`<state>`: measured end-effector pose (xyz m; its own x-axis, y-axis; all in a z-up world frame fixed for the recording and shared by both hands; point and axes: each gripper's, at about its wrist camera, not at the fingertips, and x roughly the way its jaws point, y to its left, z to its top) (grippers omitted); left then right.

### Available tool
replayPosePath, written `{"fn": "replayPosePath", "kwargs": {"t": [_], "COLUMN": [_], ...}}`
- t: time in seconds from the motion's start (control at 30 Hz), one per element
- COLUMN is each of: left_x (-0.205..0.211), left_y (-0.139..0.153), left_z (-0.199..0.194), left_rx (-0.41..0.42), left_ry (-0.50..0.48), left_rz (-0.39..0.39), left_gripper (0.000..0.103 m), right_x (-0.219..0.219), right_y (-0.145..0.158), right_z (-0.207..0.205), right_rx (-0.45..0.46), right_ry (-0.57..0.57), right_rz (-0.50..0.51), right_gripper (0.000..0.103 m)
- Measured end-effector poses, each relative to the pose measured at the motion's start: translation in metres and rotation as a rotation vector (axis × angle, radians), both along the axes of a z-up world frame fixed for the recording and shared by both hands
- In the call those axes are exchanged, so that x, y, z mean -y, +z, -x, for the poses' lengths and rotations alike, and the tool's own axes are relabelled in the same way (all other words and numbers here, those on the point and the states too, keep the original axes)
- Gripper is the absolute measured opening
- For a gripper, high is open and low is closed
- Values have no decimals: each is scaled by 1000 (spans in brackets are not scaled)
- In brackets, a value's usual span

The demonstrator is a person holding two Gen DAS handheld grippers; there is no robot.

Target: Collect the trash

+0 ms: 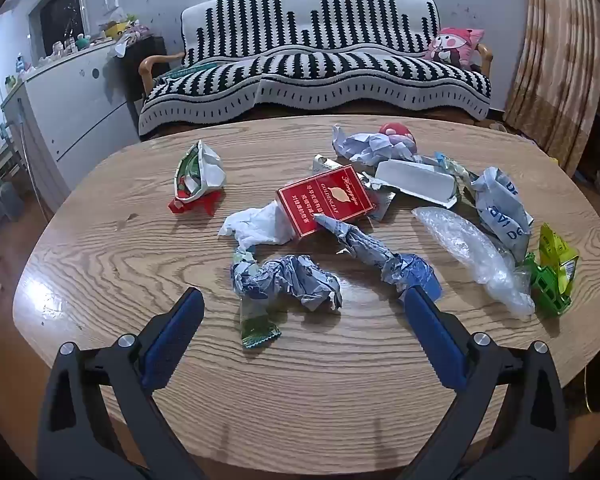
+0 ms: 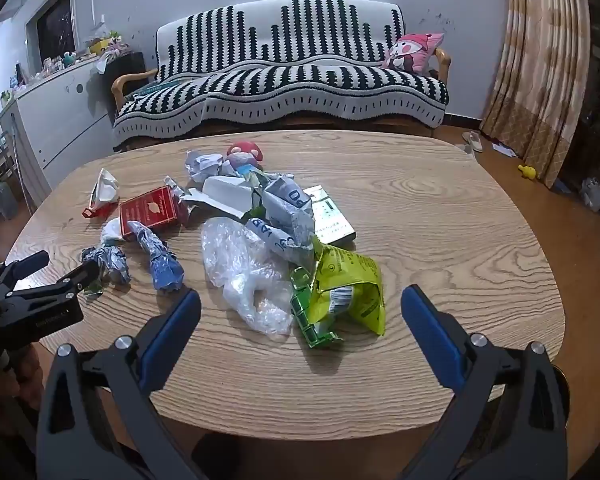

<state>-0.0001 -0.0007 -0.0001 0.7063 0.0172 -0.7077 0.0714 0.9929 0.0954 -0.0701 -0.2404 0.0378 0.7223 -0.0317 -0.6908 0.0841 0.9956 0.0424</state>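
Across the middle of the worktop [image 1: 120, 248] lies the trash: a crumpled blue-grey wrapper [image 1: 296, 280] nearest the left tongs [image 1: 302, 304], a yellow-green packet [image 2: 348, 284] and clear plastic bag [image 2: 244, 276] before the right tongs [image 2: 300, 304]. Both tongs are spread wide, grasping nothing. Likely trouble: the slick bag slipping free, or a pinch dragging neighbouring scraps off the near edge.
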Motion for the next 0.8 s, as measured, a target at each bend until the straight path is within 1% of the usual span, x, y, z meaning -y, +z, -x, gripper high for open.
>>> {"fn": "replayPosePath", "kwargs": {"t": [0.23, 0.27, 0.8], "left_x": [4, -2, -7], "left_y": [1, 1, -2], "left_z": [0, -1, -2], "left_rx": [-6, -5, -9], "left_ry": [5, 4, 6], "left_rz": [4, 20, 21], "left_gripper": [98, 98, 98], "right_x": [0, 0, 0], "right_y": [0, 0, 2], "right_z": [-1, -1, 0], "right_rx": [-10, -10, -7], "right_ry": [4, 5, 7], "right_rz": [0, 0, -1], "right_gripper": [97, 97, 97]}}
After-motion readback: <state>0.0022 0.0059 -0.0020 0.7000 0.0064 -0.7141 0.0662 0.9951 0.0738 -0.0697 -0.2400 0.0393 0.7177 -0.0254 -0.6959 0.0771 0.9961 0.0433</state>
